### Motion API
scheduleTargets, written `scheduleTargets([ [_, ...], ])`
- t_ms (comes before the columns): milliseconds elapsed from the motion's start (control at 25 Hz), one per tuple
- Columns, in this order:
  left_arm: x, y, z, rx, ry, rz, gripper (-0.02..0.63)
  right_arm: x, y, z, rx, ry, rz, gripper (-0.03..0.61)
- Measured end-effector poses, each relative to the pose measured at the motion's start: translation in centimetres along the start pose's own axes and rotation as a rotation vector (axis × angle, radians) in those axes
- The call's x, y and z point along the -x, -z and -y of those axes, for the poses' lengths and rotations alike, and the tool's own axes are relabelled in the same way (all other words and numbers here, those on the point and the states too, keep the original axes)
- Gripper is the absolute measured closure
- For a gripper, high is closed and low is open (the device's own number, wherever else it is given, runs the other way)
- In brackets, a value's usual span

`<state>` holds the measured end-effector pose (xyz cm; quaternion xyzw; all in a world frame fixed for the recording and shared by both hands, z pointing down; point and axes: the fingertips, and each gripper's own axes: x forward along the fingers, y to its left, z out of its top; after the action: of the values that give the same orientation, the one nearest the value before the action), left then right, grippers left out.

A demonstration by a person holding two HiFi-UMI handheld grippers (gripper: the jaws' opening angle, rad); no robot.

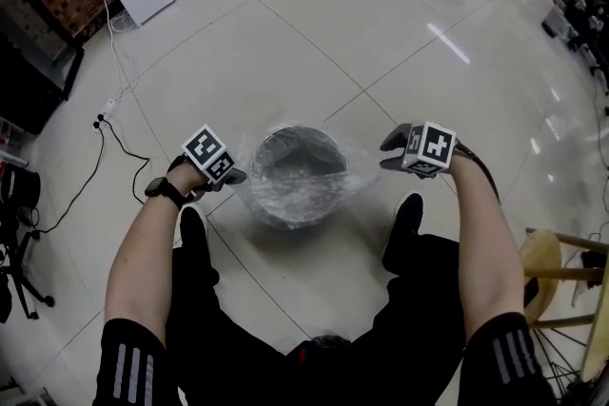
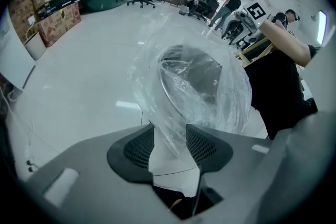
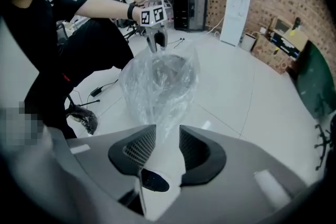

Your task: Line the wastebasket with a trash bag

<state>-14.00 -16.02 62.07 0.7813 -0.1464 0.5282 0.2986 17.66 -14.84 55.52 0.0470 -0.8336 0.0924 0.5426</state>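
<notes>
White tiled floor (image 1: 400, 43) lies under a round grey bin (image 1: 328, 144), which stands just ahead of the person's shoes (image 1: 407, 212). A clear bag (image 1: 354, 168) is draped over the bin's rim, sagging inside and puffing out around the sides. The left gripper (image 1: 231, 176) is at the bin's left edge, jaws apart, with a strand of film running between them. The right gripper (image 1: 388, 153) is at the right edge, jaws also apart, with the bag's edge in the gap.
</notes>
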Motion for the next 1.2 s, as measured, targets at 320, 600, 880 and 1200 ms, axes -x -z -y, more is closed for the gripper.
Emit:
scheduleTargets([
  [320, 3.3, -3.6, -1.0, -0.044, -0.051, 0.168, 0.428, 1.0, -4.9, 4.7, -0.210, 0.097, 0.308, 0.422],
  [600, 2.3, -5.3, -1.1, -0.081, -0.059, 0.210, 0.428, -5.3, -6.5, 4.2, -0.289, 0.014, 0.284, 0.425],
  [880, 2.5, -5.5, -3.3, -0.034, -0.111, 0.234, 0.579, -6.6, -5.4, 6.4, -0.345, 0.099, 0.245, 0.571],
  [1200, -0.6, -4.0, -5.3, -0.006, -0.181, 0.079, 0.603, -7.5, -2.9, 9.9, -0.373, 0.242, 0.146, 0.571],
])
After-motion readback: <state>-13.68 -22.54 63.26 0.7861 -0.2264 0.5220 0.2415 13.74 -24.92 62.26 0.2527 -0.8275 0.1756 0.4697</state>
